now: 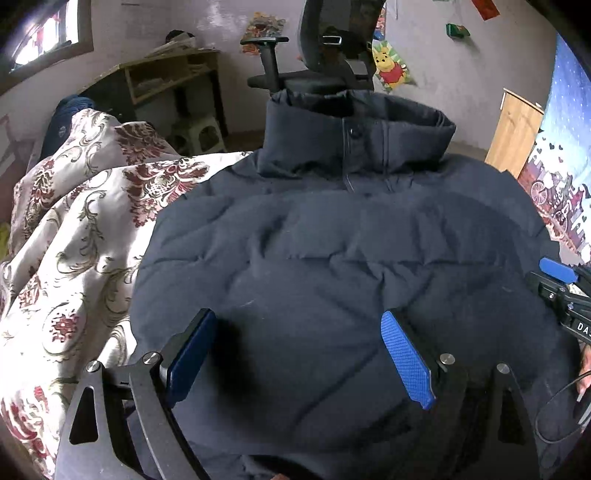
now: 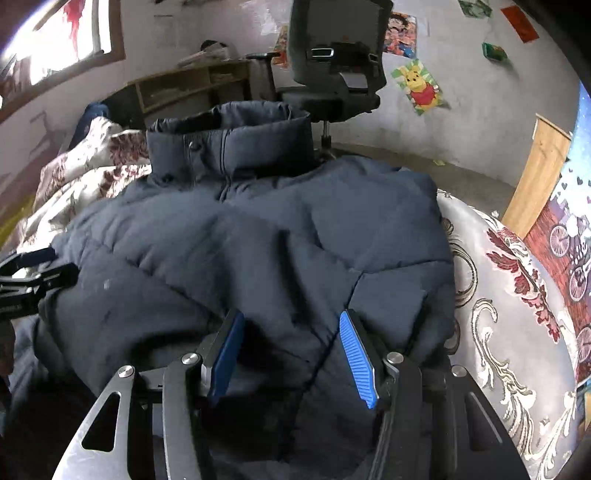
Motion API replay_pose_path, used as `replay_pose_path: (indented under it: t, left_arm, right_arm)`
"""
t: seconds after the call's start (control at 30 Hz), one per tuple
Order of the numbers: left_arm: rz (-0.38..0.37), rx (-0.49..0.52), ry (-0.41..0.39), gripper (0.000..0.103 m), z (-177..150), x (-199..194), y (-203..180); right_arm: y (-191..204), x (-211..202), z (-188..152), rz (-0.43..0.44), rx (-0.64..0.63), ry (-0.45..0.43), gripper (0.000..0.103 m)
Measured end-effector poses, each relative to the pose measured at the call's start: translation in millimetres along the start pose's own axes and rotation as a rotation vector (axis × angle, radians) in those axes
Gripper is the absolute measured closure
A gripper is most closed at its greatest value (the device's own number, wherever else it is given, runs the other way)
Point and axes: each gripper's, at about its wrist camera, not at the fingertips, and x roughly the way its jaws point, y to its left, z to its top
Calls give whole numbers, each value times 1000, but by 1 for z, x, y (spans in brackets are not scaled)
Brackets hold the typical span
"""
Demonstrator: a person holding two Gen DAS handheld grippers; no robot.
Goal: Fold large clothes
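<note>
your jacket (image 1: pixel 332 277) lies on the bedspread (image 1: pixel 74 258), sides seemingly folded in; the lengthwise fold looks left. your left gripper (image 1: pixel 299 358) and right gripper (image 2: pixel 291 354) hover spread, holding nothing.

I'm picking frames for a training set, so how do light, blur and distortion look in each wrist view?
Left wrist view: window blown out, strong fisheye bending, dark jacket dim yet sharp, shadow beside the left gripper. Right wrist view: window also overexposed, bedspread slightly smeared, jacket detail readable.
</note>
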Motion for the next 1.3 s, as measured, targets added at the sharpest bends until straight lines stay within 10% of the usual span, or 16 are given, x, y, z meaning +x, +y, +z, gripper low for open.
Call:
replay_pose_path:
  t: [1.03, 1.3]
  left_arm:
    - [-73, -80, -12, 1, -11, 28, 13]
    - [-141, -136, -22, 1, 12, 15, 28]
  right_arm:
    - [-9, 12, -15, 63, -2, -45, 33]
    - [-24, -7, 35, 19, 10, -47, 23]
